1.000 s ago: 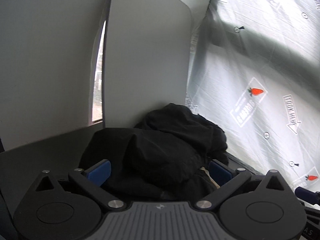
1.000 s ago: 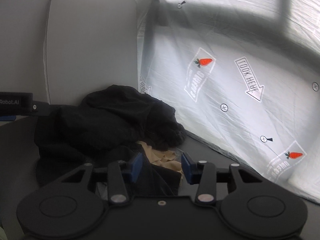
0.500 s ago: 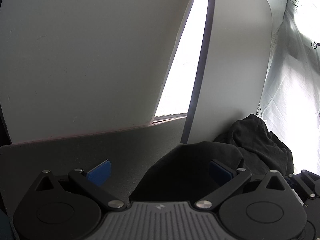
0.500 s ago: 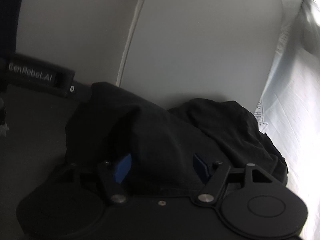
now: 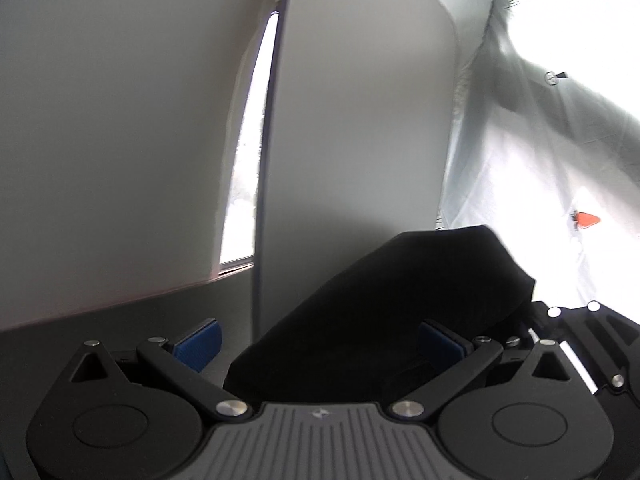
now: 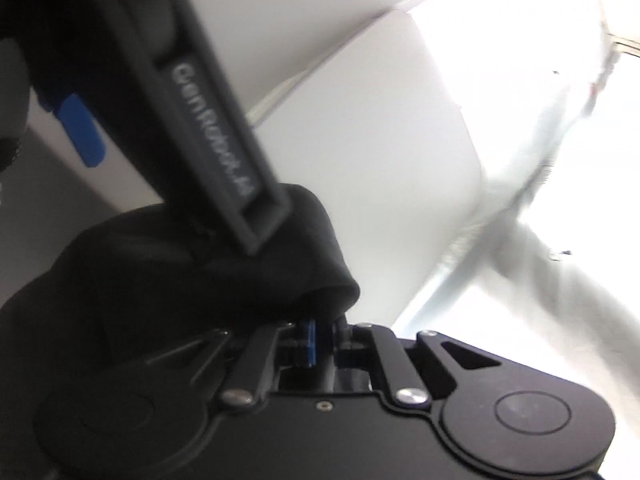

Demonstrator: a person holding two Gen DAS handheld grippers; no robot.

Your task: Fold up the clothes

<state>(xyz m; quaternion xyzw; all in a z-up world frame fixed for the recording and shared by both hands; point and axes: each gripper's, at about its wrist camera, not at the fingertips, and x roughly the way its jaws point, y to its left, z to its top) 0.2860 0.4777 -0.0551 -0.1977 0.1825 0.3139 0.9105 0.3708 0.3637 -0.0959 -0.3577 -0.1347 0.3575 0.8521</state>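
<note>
While the left gripper [image 5: 320,340] stands spread with the black garment [image 5: 400,300] bunched between its blue pads and toward the right one, the right gripper [image 6: 324,340] pinches that garment's [image 6: 192,280] folded edge, cloth heaped to its left.

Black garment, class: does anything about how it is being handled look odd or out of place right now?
Yes. The black garment is bunched into a lump, not spread flat for folding. Only the right gripper pinches it; the left gripper stands open with cloth lying between its fingers, ungripped. The right view is also tilted and blurred.
</note>
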